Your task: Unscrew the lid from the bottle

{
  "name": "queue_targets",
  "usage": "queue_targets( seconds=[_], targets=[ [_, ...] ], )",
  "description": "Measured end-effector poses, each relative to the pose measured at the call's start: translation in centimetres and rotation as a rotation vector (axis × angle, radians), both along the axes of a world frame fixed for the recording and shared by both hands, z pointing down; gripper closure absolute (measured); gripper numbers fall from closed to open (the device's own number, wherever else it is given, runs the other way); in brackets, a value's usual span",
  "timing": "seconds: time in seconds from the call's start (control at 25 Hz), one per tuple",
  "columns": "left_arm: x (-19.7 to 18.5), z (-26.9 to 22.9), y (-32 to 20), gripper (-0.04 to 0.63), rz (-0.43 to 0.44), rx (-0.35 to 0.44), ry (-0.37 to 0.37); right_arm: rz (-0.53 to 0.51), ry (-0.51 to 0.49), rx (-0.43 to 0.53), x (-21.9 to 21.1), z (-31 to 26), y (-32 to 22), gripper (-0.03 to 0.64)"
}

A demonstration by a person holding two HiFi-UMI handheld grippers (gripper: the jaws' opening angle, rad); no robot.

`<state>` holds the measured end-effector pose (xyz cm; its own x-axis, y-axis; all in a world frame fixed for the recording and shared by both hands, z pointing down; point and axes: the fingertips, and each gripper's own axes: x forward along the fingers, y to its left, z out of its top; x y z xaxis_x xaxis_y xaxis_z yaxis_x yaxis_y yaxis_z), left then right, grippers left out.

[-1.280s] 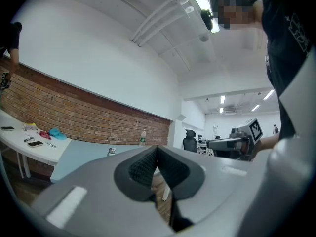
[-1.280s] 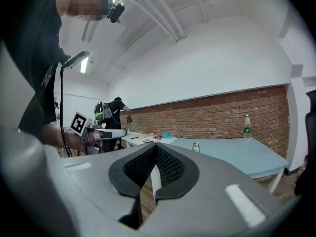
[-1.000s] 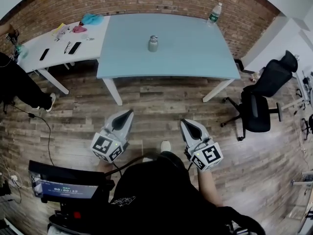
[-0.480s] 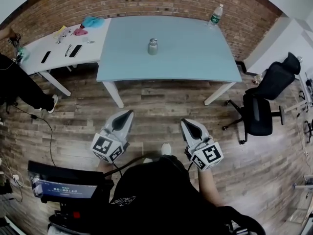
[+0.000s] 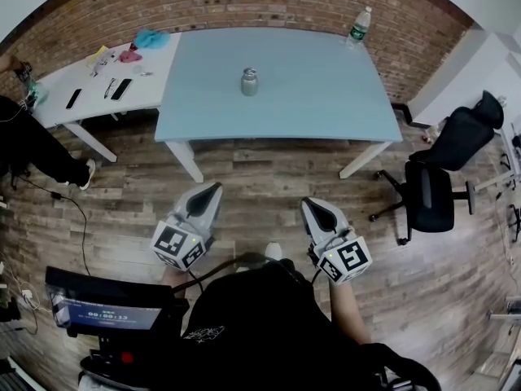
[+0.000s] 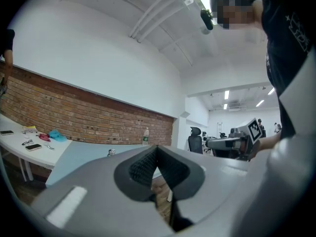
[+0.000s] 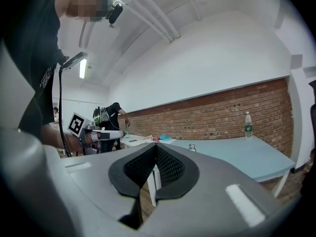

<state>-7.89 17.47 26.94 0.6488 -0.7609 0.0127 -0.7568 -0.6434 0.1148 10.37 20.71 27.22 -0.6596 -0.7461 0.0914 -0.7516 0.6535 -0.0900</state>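
Well apart from both grippers, the small silver metal bottle (image 5: pixel 249 81) stands upright with its lid on, near the middle of the pale blue worktop (image 5: pixel 326 96). Nothing touches it. The left gripper (image 5: pixel 215 186) and the right gripper (image 5: pixel 308 203) hang side by side over the wooden plank floor (image 5: pixel 260 169), near the person's body and short of the worktop's near edge, and both point toward it. In the left gripper view the jaws of the left gripper (image 6: pixel 157 149) are pressed fully together with nothing between them, and the bottle (image 6: pixel 111 152) shows small and far off on the worktop. In the right gripper view the right gripper (image 7: pixel 155 149) is likewise closed tight and empty, with the bottle (image 7: pixel 192 146) far beyond its tips. A clear plastic water bottle (image 5: pixel 358 24) stands at the worktop's far right corner, against the red brick wall (image 5: pixel 244 2). A white worktop (image 5: pixel 57 88) adjoins on the left, and a black office chair (image 5: pixel 435 177) sits to the right.
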Motion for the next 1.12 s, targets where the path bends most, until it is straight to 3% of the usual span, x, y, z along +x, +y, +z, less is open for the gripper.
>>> queue_targets(
  seconds=[0.44,0.84,1.12],
  targets=[
    [1.9,-1.6,-3.5,0.595,-0.025,0.031,0.02,-0.028,-0.025,0.012,1.6,-1.1,-3.9,0.615],
    [5.6,-2.0,-5.3,0.595,-0.051,0.05,-0.029,-0.087,-0.023,0.027,4.7,-1.1,-6.2,0.615],
    [6.5,-2.1,-6.4,0.595,-0.089,0.051,-0.021,-0.13,-0.009,0.03,5.6,-0.8,-7.7,0.615]
  ],
)
